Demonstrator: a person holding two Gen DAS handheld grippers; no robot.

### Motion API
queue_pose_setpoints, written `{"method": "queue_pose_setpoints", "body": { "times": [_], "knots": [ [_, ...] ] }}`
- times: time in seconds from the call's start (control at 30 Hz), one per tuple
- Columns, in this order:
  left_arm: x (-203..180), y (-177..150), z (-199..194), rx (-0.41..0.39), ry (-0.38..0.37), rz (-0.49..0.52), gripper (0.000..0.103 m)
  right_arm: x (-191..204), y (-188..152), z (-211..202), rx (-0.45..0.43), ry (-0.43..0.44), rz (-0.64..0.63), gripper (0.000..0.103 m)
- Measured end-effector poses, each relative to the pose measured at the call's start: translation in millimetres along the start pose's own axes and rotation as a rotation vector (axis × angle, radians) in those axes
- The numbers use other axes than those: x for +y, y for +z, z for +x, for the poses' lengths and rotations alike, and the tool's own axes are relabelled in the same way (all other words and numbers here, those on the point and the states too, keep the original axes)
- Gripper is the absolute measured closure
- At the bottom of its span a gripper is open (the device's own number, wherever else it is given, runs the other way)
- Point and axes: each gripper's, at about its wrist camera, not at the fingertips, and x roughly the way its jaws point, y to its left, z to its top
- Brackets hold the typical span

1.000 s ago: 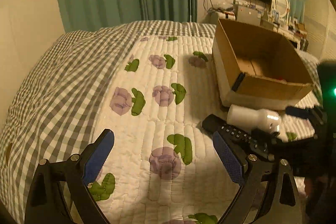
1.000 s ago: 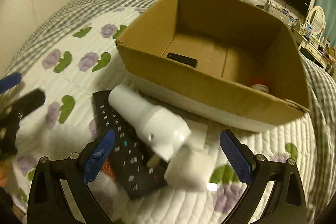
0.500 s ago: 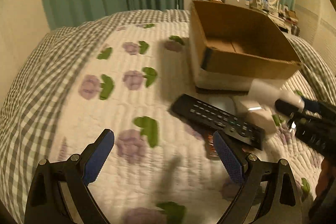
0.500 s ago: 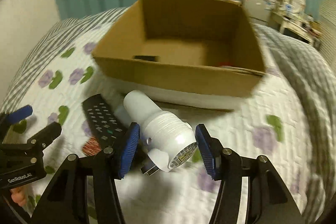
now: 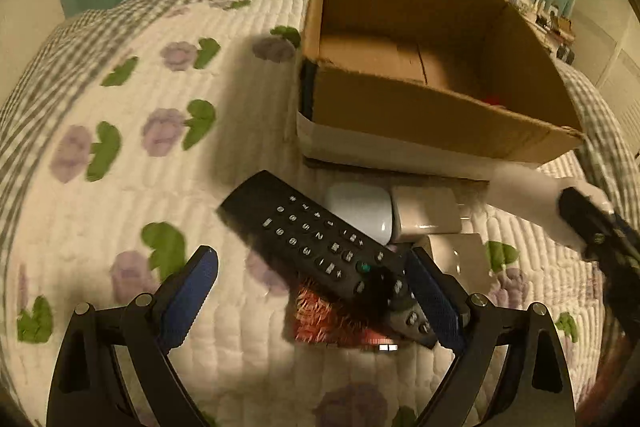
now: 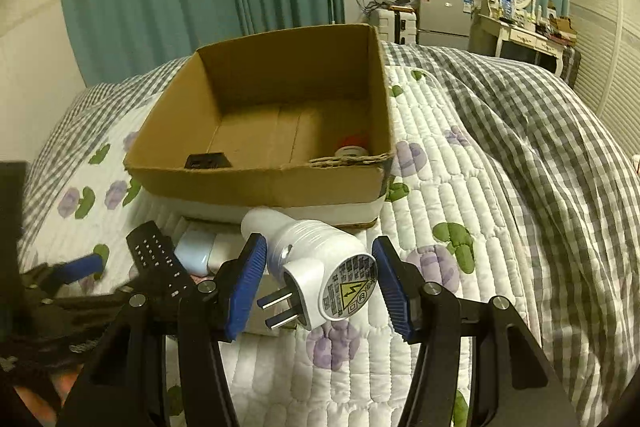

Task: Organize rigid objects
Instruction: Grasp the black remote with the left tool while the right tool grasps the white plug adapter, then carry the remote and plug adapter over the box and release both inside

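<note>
Right wrist view: your right claw (image 6: 318, 293) is clenched on the white plug-in device (image 6: 320, 267), held above the bed (image 6: 460, 187) beside the cardboard box (image 6: 256, 183), which holds two items. Your left claw (image 5: 312, 297), released, straddles the remote (image 5: 320, 243); two chargers (image 5: 360, 211) remain.

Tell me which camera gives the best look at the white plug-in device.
Right wrist: the white plug-in device sits centred between the right gripper fingers, prongs and label visible. Left wrist shows it only as a blur at the right edge.
</note>
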Motion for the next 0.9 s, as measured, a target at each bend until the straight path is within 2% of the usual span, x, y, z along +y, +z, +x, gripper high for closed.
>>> {"method": "queue_pose_setpoints", "body": {
  "times": [0.03,0.07,0.1,0.27,0.3,0.4,0.5,0.53,0.57,0.6,0.9],
  "knots": [
    [-0.1,1.5,6.5,0.02,-0.009,-0.008,0.008,-2.4,0.9,0.3,-0.003,0.009,0.012,0.048],
    [0.5,2.8,11.7,0.036,-0.023,-0.018,0.014,-4.1,1.4,1.0,-0.003,0.017,0.022,0.048],
    [0.6,5.0,16.3,0.044,-0.045,-0.029,0.029,-5.7,1.4,1.7,-0.004,0.022,0.031,0.048],
    [1.2,10.0,8.5,0.008,-0.052,-0.04,0.069,-9.5,-0.8,9.2,0.007,0.038,0.06,0.048],
    [0.7,9.7,3.6,-0.003,-0.05,-0.032,0.072,-10.2,-1.1,9.9,0.009,0.04,0.062,0.048],
    [-4.6,4.3,-6.3,0.001,-0.083,-0.001,0.075,-11.8,-1.5,9.2,0.006,0.041,0.072,0.048],
    [-16.6,-6.4,-17.1,-0.005,-0.067,0.045,0.077,-10.9,-1.2,6.2,0.0,0.049,0.078,0.048],
    [-18.6,-7.0,-19.5,-0.007,-0.062,0.053,0.079,-10.0,-0.5,4.1,-0.002,0.051,0.075,0.048],
    [-21.2,-9.3,-25.0,-0.017,-0.06,0.056,0.085,-9.5,-0.2,2.1,-0.004,0.051,0.073,0.048],
    [-21.2,-9.8,-30.9,-0.024,-0.066,0.057,0.087,-9.5,0.1,-0.4,-0.008,0.05,0.072,0.048],
    [-26.7,-2.6,-78.1,-0.091,-0.079,0.098,0.088,-14.6,7.6,-36.7,-0.058,0.052,0.072,0.049]
  ]
}}
